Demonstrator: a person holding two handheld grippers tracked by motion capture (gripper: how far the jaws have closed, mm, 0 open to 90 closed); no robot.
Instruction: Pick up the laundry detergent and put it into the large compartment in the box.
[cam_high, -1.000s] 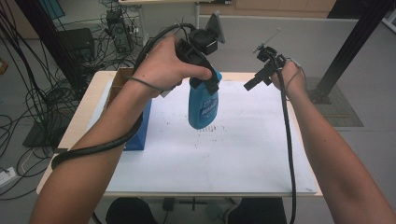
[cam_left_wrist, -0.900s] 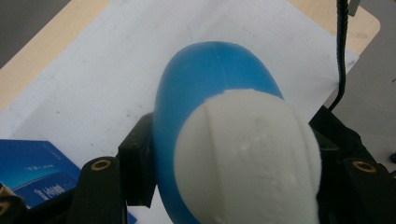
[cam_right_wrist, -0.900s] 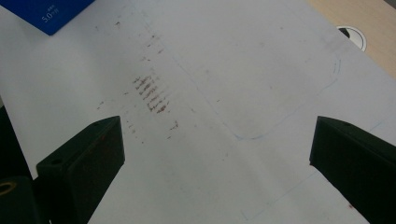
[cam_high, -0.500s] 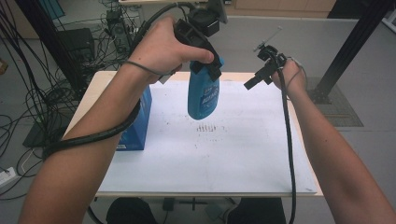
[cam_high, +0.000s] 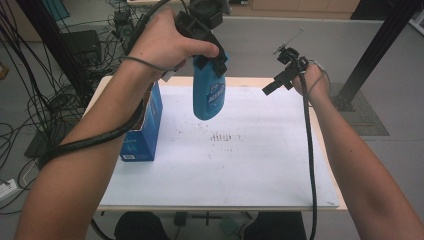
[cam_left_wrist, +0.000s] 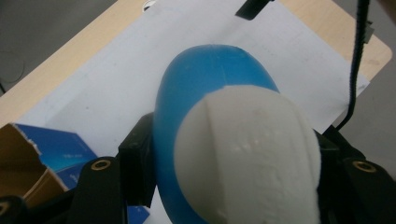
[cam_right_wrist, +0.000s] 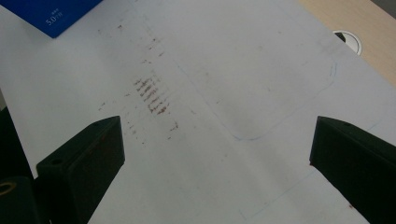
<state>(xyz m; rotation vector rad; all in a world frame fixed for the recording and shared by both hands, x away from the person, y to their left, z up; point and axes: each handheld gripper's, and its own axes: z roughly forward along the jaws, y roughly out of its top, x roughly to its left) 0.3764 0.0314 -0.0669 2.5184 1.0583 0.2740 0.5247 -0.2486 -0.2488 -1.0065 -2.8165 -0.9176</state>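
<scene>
A blue bottle (cam_high: 209, 97) with a white cap (cam_left_wrist: 247, 154) hangs upright in the air over the rear middle of the table. My left gripper (cam_high: 212, 62) is shut on its upper part, the black jaws pressing both sides below the cap in the left gripper view (cam_left_wrist: 231, 163). My right gripper (cam_high: 280, 75) is held above the table's rear right, apart from the bottle. Its two jaws stand wide open over the bare sheet, with nothing between them (cam_right_wrist: 217, 154).
A white sheet (cam_high: 240, 165) covers the wooden table, with brown smudges (cam_high: 222, 137) near its middle. An opened blue box (cam_high: 145, 130) stands at the left edge. A cable hole (cam_right_wrist: 348, 41) sits in the tabletop. Cables and black stands crowd the floor behind.
My left hand has lifted the blue bottle higher above the table and slightly toward the rear. The right gripper has stayed where it was.
</scene>
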